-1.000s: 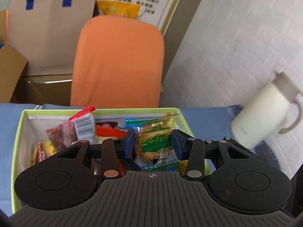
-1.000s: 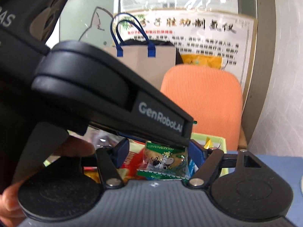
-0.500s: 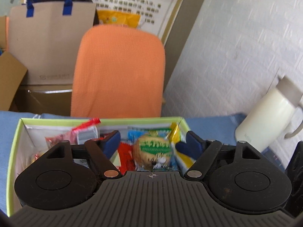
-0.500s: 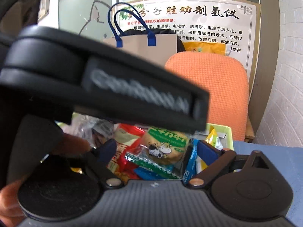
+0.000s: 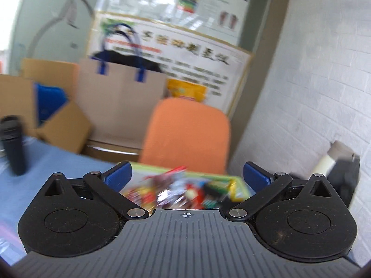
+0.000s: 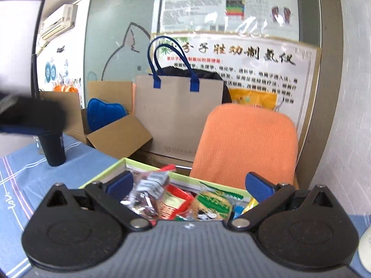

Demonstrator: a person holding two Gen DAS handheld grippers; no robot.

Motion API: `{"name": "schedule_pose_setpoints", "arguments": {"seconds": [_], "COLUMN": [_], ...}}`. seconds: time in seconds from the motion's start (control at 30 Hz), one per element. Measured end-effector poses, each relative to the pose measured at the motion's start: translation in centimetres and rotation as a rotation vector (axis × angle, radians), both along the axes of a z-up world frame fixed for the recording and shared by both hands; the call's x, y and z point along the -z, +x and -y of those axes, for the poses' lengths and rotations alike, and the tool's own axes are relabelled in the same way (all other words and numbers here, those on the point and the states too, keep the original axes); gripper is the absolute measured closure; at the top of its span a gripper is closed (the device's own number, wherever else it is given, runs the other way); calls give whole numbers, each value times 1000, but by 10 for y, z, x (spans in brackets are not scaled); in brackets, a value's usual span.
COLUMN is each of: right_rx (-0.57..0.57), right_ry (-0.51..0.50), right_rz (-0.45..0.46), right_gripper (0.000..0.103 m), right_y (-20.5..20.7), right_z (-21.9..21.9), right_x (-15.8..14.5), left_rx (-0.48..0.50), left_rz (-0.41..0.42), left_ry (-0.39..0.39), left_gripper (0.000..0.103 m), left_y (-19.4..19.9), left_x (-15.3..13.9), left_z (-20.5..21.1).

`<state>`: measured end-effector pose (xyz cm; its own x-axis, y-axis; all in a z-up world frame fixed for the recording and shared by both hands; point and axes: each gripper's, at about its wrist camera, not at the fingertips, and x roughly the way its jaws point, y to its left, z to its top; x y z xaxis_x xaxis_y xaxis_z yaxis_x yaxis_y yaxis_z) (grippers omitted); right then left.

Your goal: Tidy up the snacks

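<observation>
Several snacks already lie inside the green box on the blue tablecloth, and since the left gripper and right gripper both hang spread and empty above it, the sorting seems nearly finished.

Both wrist cameras look forward along their blue-padded fingers, low and close over the green-rimmed cardboard box of snack packets (blurred in the left view). Both share the orange fabric chair back and the blue-handled brown paper bag.
</observation>
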<state>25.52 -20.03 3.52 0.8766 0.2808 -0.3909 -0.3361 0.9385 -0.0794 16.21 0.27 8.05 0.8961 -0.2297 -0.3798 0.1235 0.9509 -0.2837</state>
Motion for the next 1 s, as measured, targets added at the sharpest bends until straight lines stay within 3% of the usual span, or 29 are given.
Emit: {"name": "schedule_pose_setpoints", "arguments": {"seconds": [0.2,0.3,0.43,0.6,0.67,0.87,1.0], "right_rx": [53,89,215,368,372,475,507], "right_ry": [-71,-85,-61,25,40,58,96], "right_rz": [-16,-31,-46,-56,-49,-53,-44], "right_gripper": [0,0,1,1,1,1,1], "right_y": [-83,-138,-209,-283,-302,-349,-376], "right_z": [-28,-42,-52,-46,-41,-20,-2], "right_x": [-1,9,27,45,47,65,64], "left_rx": [-71,-76,-77,-85,-68,-6,-18], "left_rz": [10,1,-43,-65,-61,-70,-67], "left_ry": [101,103,96,183,214,191,199], "left_gripper": [11,11,11,11,11,11,11], "left_y": [-79,-111,-148,-194,-209,-253,-286], "left_x": [6,15,39,71,79,92,94], "left_z": [-27,-31,-31,-15,-7,-1,3]}}
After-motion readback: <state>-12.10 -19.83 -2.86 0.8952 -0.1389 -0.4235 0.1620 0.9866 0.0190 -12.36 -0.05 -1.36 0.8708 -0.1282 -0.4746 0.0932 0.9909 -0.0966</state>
